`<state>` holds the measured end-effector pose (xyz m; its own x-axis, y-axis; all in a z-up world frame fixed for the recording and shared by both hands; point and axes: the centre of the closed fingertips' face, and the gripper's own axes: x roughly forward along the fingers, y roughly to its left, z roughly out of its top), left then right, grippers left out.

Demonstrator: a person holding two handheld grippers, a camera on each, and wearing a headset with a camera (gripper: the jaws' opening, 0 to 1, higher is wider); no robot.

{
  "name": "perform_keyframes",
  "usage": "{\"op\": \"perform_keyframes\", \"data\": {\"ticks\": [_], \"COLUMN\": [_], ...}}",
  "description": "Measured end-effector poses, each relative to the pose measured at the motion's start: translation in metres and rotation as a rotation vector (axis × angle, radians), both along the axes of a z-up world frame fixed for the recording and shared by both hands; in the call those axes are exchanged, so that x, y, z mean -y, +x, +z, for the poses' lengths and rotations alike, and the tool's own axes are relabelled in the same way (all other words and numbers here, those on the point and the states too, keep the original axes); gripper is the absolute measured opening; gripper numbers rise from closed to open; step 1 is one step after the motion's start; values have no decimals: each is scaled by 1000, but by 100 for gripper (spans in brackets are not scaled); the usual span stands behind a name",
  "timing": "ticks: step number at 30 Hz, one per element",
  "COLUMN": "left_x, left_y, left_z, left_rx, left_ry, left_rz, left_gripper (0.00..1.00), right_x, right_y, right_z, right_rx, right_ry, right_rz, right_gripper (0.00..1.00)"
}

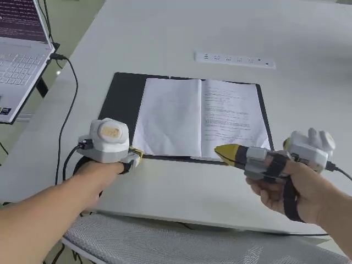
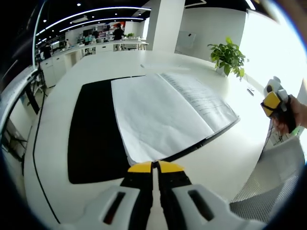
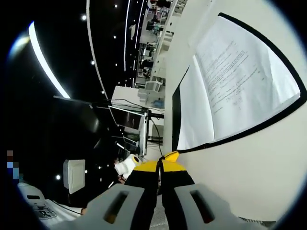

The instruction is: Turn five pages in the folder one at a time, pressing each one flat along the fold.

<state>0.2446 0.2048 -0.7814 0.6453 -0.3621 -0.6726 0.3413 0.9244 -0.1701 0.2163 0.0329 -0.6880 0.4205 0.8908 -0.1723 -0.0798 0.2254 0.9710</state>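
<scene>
A wide white tabletop (image 1: 165, 33) carries the work. In its middle a black folder (image 1: 124, 104) lies open and flat, its near edge running along the tabletop's front edge. White pages fill the folder's middle and right, leaving a bare black stretch of cover on the left. The left page (image 1: 168, 115) is blank and the right page (image 1: 231, 118) carries printed lines of text. The two meet at the fold, and both lie flat.

An open laptop (image 1: 19, 49) stands beside the tabletop at the far left. A grey mesh seat (image 1: 165, 242) shows below the front edge.

The left hand (image 1: 102, 170) holds the left claw (image 1: 136, 155) just in front of the folder's near edge, by the near corner of the blank page. Its yellow-tipped jaws are pressed together with nothing between them. The right hand (image 1: 297, 187) holds the right claw (image 1: 223, 152) rolled onto its side, pointing left at the folder's near edge below the printed page. Its jaws are likewise together and hold nothing. I cannot tell whether either claw touches the folder or the tabletop.

A white power strip (image 1: 235, 59) lies beyond the folder, well apart from it. A thin black cable (image 1: 70, 104) runs from the laptop's side down the tabletop's left edge towards the left claw. In the left gripper view, a green potted plant (image 2: 229, 57) stands beyond the tabletop
</scene>
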Motion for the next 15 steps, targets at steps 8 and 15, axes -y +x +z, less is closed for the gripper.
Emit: {"op": "perform_keyframes", "data": {"ticks": [8, 15], "left_x": [-3, -15], "left_y": [-24, -47], "left_z": [61, 93], "left_rx": [58, 113], "left_ry": [-64, -94], "left_rz": [-14, 6], "left_gripper": [13, 24], "right_x": [42, 89], "right_y": [-2, -14], "right_z": [39, 55], "right_rx": [157, 281], "right_ry": [-117, -306], "right_rz": [-142, -239], "right_gripper": [13, 27]}}
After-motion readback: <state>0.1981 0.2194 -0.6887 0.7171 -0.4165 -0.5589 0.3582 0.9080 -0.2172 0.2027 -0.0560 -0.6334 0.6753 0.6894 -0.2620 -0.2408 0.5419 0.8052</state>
